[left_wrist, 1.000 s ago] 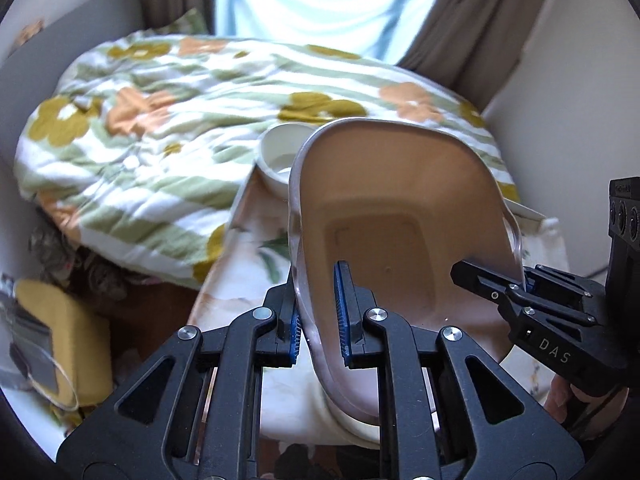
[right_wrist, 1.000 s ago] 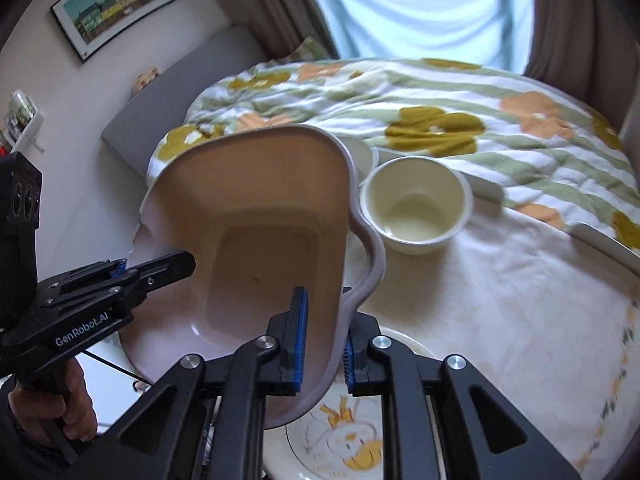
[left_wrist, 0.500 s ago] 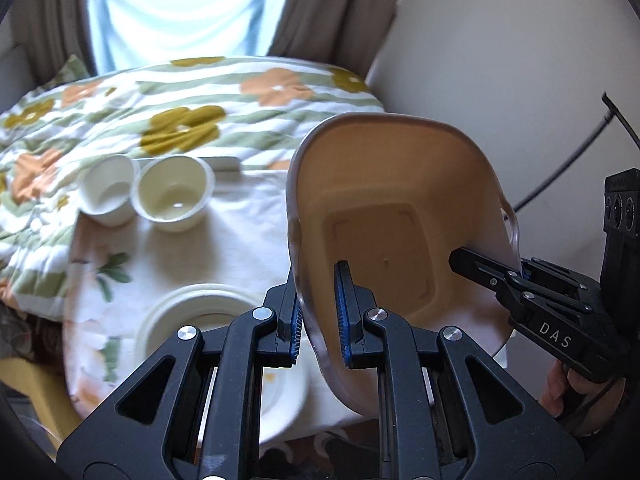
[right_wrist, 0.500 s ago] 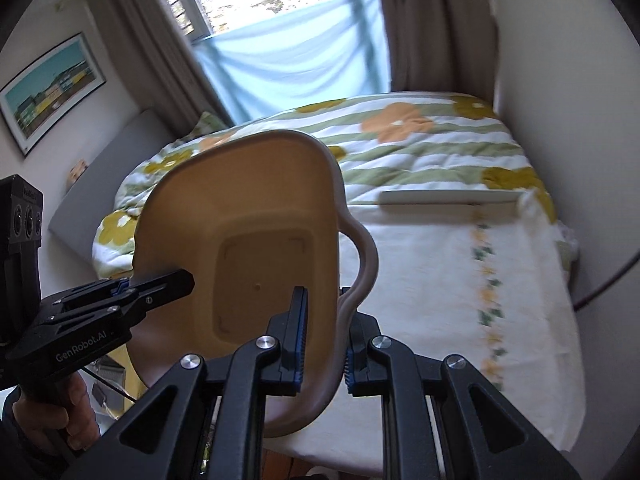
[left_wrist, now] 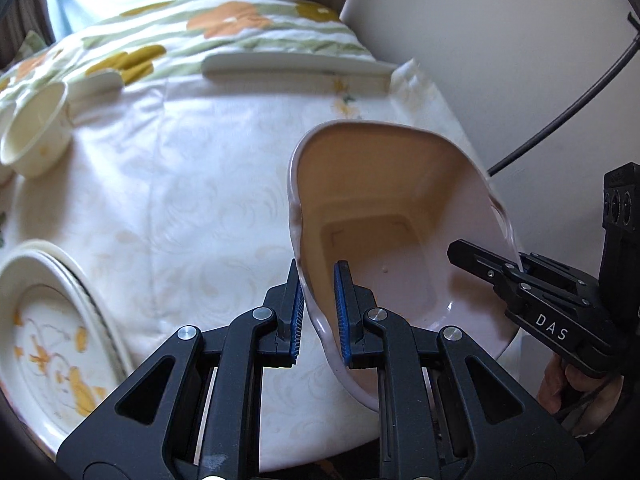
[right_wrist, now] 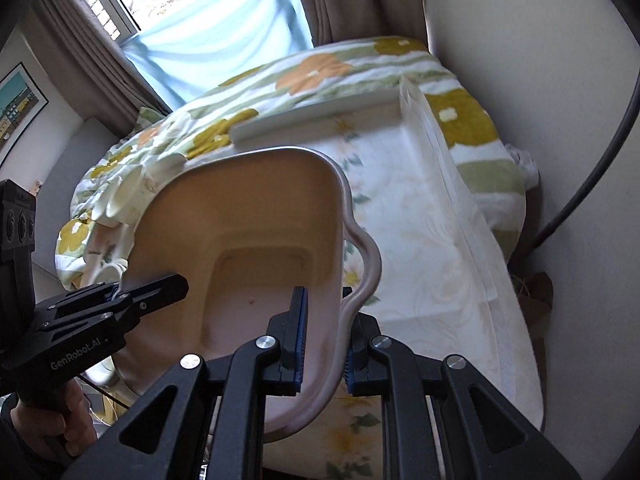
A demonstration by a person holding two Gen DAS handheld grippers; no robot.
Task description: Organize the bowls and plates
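A pale pink rectangular dish with handles is held tilted in the air by both grippers. My left gripper is shut on its left rim. My right gripper is shut on its right rim beside the handle. The dish also shows in the right wrist view. It hangs over the right part of the cloth-covered table. A stack of plates with a yellow duck print lies at the table's near left. A cream bowl stands at the far left.
A bed with a flowered duvet lies behind the table. A white wall and a black cable are close on the right. A window with curtains is at the back.
Both grippers have carried the dish to the right and down, from over the plates and bowls toward the table's right part near the wall.
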